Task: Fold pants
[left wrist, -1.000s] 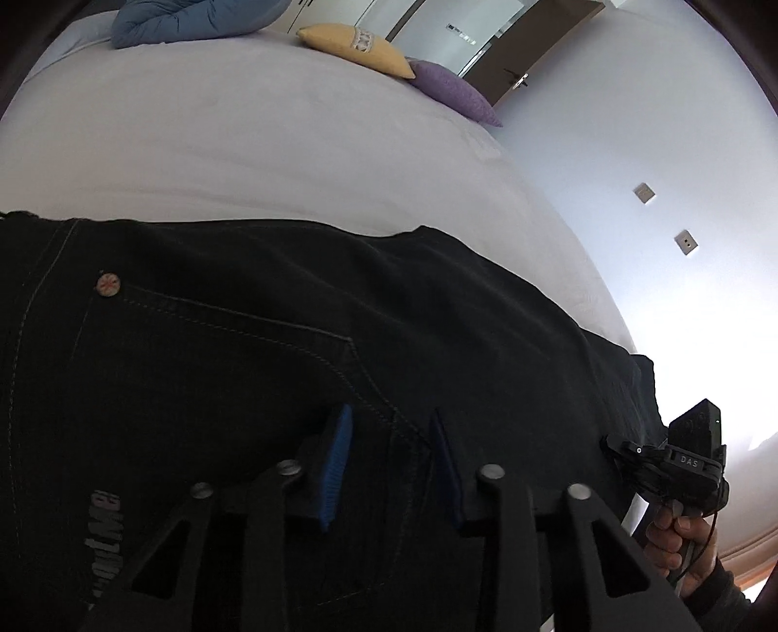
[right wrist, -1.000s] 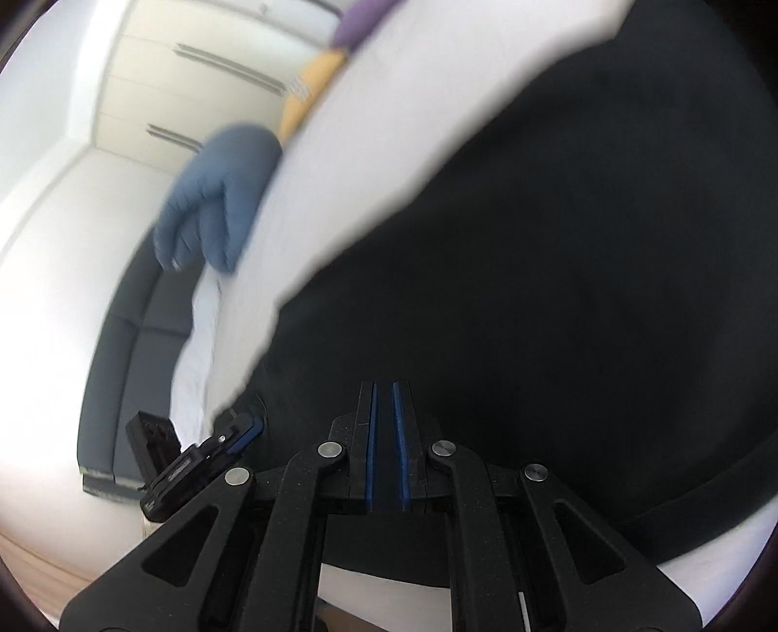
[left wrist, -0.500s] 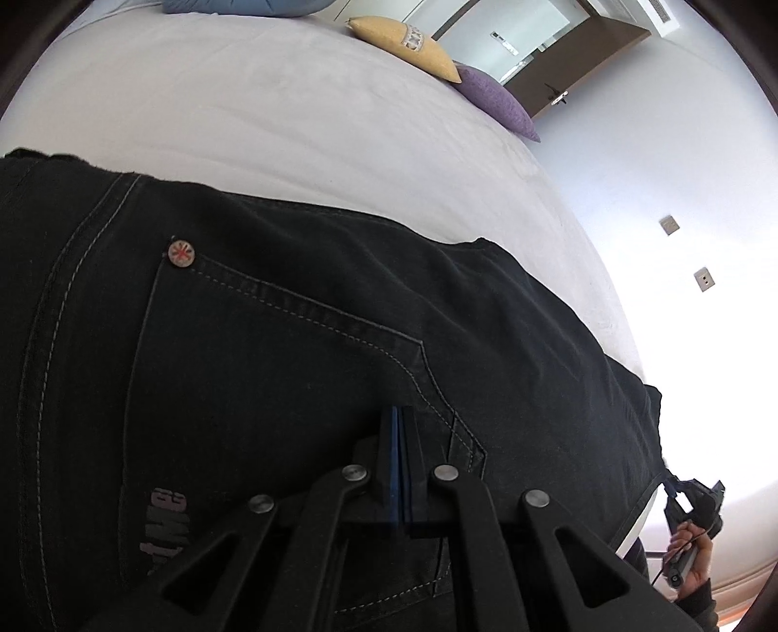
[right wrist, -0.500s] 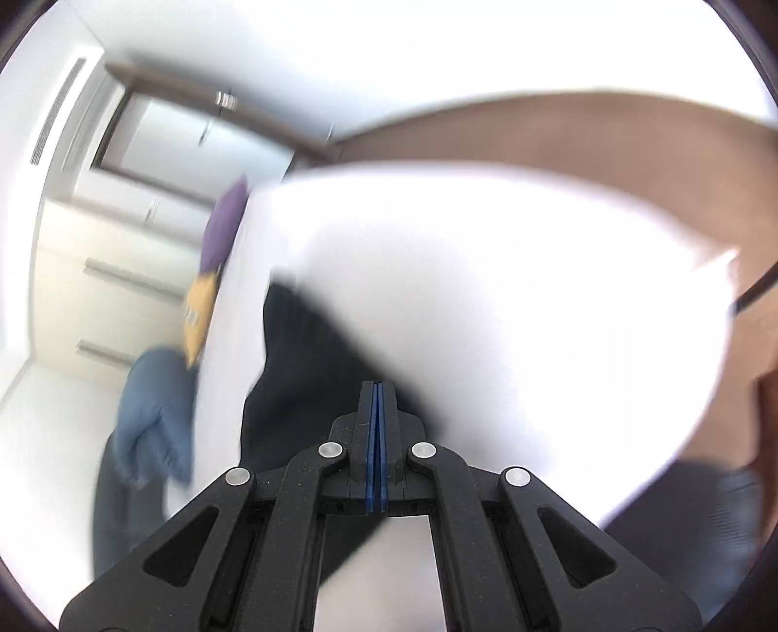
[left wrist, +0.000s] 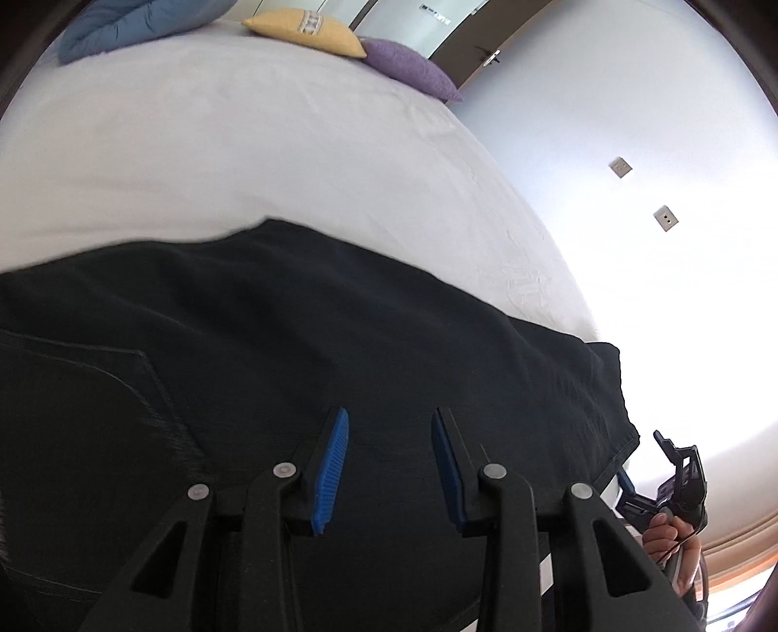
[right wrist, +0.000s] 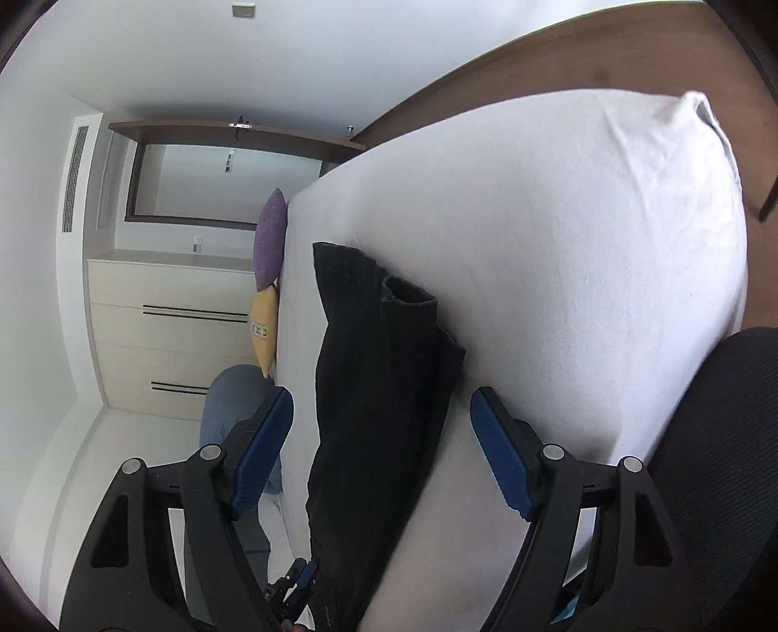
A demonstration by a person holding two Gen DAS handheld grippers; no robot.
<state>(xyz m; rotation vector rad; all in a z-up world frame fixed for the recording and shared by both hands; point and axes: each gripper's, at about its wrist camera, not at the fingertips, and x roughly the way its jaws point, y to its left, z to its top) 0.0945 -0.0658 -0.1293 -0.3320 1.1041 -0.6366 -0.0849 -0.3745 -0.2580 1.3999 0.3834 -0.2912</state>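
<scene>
Black pants (left wrist: 301, 340) lie flat on the white bed (left wrist: 233, 160), one leg stacked on the other. My left gripper (left wrist: 389, 428) is open just above the thigh part, beside a back pocket seam. In the right wrist view the pants (right wrist: 369, 389) run away lengthwise, with the hem ends (right wrist: 408, 296) at the far end. My right gripper (right wrist: 381, 413) is open and empty, its jaws astride the pants from a little above. The right gripper also shows in the left wrist view (left wrist: 676, 486) past the hem end, held by a hand.
A yellow pillow (left wrist: 306, 29), a purple pillow (left wrist: 408, 68) and a blue blanket (left wrist: 121, 24) lie at the head of the bed. A cream dresser (right wrist: 170, 335) stands against the wall. A black mesh chair (right wrist: 719, 462) is at the right.
Both grippers have opened; half a second ago both were shut. The left gripper has slid right along the pants, away from the pocket. The right gripper swung round to face along the pants.
</scene>
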